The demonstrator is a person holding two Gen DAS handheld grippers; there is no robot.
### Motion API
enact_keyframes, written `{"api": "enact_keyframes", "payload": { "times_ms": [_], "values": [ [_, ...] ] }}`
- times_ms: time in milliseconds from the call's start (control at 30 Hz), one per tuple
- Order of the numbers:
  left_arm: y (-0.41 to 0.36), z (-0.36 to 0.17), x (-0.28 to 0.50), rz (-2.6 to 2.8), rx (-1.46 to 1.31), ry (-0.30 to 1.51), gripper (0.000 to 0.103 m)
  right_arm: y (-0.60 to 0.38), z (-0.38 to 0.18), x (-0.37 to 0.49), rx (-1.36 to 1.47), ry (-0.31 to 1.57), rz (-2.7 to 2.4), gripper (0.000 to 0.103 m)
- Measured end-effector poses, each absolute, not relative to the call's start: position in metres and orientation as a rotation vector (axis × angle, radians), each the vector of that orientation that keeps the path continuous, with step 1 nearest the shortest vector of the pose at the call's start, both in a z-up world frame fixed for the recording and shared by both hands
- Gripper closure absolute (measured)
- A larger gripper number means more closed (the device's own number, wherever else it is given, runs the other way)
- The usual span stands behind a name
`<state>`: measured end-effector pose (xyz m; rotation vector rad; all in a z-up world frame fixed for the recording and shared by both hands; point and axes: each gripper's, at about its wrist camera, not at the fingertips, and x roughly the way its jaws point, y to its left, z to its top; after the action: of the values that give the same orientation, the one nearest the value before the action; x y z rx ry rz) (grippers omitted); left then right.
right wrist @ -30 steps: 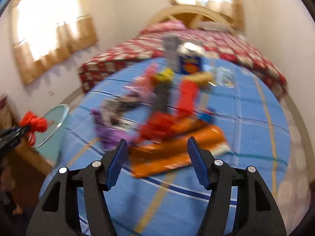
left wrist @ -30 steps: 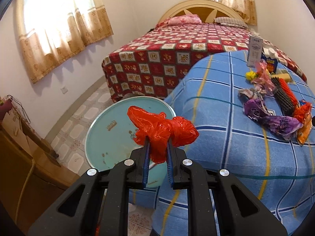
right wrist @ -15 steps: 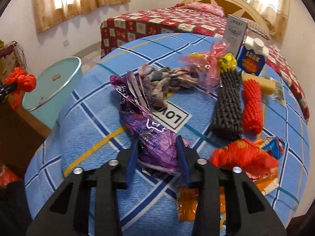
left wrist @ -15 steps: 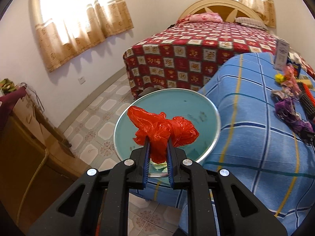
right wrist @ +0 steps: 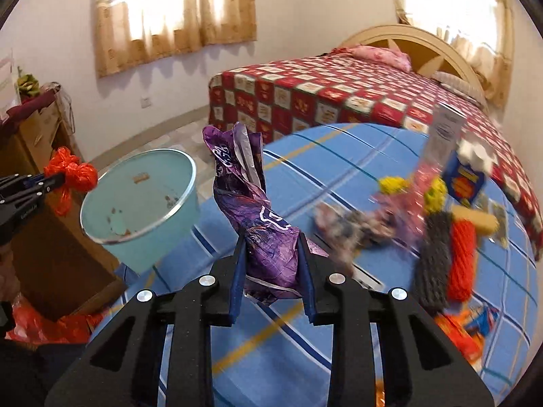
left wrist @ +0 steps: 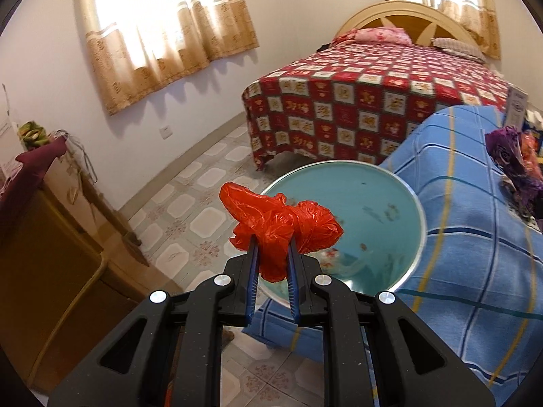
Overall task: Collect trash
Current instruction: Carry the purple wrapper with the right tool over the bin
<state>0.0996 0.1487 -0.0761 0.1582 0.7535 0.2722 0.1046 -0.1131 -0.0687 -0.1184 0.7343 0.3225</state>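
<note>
My left gripper is shut on a crumpled red plastic bag and holds it in the air beside the near rim of the teal bucket. It also shows in the right wrist view with the red bag. My right gripper is shut on a purple wrapper, lifted above the blue checked cloth. The bucket stands to its left. More trash lies on the cloth: a grey net sleeve, a red net sleeve, an orange wrapper.
A blue carton and a tall white box stand at the table's far side. A bed with a red patterned cover lies beyond. A wooden cabinet stands at the left, with tiled floor between.
My right gripper closed on the purple wrapper and lifted it off the cloth, swinging left toward the bucket. My left gripper, still holding the red bag, moved left along the bucket's rim.
</note>
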Motion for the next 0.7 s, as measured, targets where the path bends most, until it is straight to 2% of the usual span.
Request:
{"api": "enact_keyframes", "payload": {
  "times_ms": [700],
  "values": [
    [0.185, -0.077, 0.11, 0.373, 0.123, 0.757, 0.088, -0.014, -0.079, 0.169, -0.196, 0.744, 0.44, 0.074]
  ]
}}
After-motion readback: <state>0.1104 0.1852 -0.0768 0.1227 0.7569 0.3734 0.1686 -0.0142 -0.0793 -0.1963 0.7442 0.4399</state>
